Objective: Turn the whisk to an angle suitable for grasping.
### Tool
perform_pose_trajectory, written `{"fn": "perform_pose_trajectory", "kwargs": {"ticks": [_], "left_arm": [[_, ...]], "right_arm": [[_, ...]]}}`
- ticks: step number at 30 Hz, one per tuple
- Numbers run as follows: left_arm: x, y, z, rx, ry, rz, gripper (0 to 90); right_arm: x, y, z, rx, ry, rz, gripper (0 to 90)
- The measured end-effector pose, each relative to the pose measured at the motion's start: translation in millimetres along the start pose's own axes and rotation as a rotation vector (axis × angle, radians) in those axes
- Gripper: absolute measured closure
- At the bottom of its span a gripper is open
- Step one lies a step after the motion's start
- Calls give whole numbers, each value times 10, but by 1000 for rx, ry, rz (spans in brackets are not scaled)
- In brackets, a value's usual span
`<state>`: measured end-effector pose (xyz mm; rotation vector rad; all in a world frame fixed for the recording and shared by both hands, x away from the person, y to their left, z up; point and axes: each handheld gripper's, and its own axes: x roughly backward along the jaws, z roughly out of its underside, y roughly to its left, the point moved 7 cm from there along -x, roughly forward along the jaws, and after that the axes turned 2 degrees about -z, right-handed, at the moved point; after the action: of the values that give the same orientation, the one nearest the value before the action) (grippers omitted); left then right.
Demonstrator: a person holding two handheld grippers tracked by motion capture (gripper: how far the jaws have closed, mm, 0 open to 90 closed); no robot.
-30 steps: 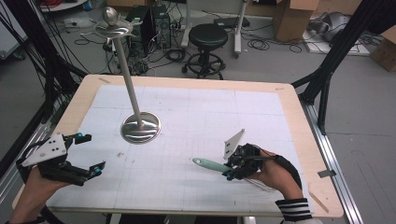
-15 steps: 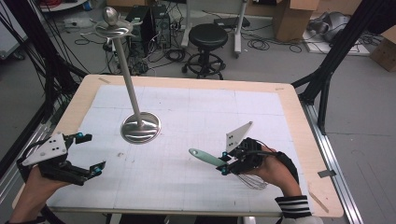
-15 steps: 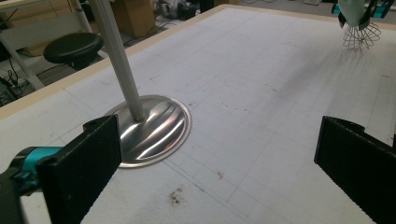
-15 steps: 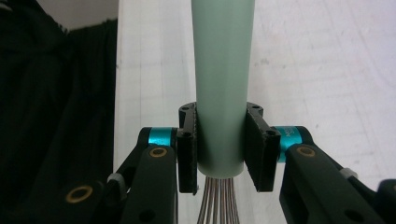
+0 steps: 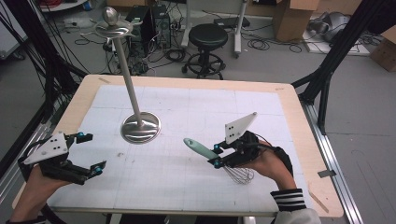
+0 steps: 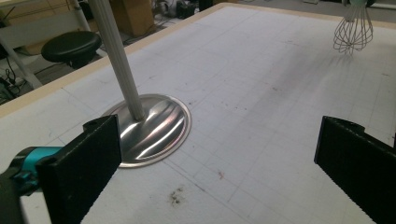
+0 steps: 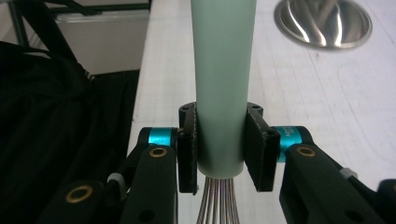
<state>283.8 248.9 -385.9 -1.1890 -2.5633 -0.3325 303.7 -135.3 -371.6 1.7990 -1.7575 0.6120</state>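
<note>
The right gripper (image 5: 215,155) pinches a whisk (image 5: 219,161) by its pale green handle (image 7: 223,84), both pads pressed flat against the handle's sides just above where the wires leave it. In the high view the whisk hangs over the white mat (image 5: 187,116) at the table's near right, handle slanting up and to the left, wire head (image 5: 240,175) low beside the person's right hand (image 5: 268,163); whether the wires touch the mat cannot be told. The gripper's body and that hand hide the place where handle meets wires there. In the right gripper view the handle's top is cut off by the upper edge and the wire loops run out at the bottom.

The left gripper (image 5: 91,151) rests at the near left, jaws spread wide with nothing between them. Its view crops both jaws at the frame edges. A metal stand (image 5: 140,127) has its round base on the mat, its pole (image 6: 119,56) cut off at the top in the left gripper view
</note>
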Motion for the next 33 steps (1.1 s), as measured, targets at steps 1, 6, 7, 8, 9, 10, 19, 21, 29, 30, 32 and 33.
{"fn": "perform_pose_trajectory", "kwargs": {"ticks": [1,6,7,8,9,10,19,21,29,30,32,33], "left_arm": [[0,0,0,0,0,0,17],[0,-9,-10,-3,-3,12,17],[2,-11,-12,-1,-3,13,17],[4,-12,-14,-4,-3,15,17],[8,-12,-16,-7,1,17,17],[10,-14,-23,-5,-2,19,17],[14,-17,-189,-33,-18,80,17],[-7,-37,-248,-40,-28,108,17],[-107,-155,-497,-87,-44,214,17],[-107,-155,-497,-87,-44,214,17],[-132,-189,-552,-106,-44,237,17],[-144,-212,-581,-110,-47,245,17]], "right_arm": [[0,0,0,0,0,0,691],[20,36,-175,43,-75,-32,691],[22,35,-201,48,-86,-34,691],[22,35,-228,58,-99,-41,691],[21,41,-253,56,-111,-46,691],[19,38,-277,67,-122,-46,691],[-4,24,-442,100,-172,-77,691],[-11,19,-475,111,-184,-80,691],[-65,51,-606,142,-223,-114,691],[-65,51,-606,142,-223,-114,691],[-85,51,-641,159,-235,-121,691],[-85,51,-641,159,-235,-121,691]]}}
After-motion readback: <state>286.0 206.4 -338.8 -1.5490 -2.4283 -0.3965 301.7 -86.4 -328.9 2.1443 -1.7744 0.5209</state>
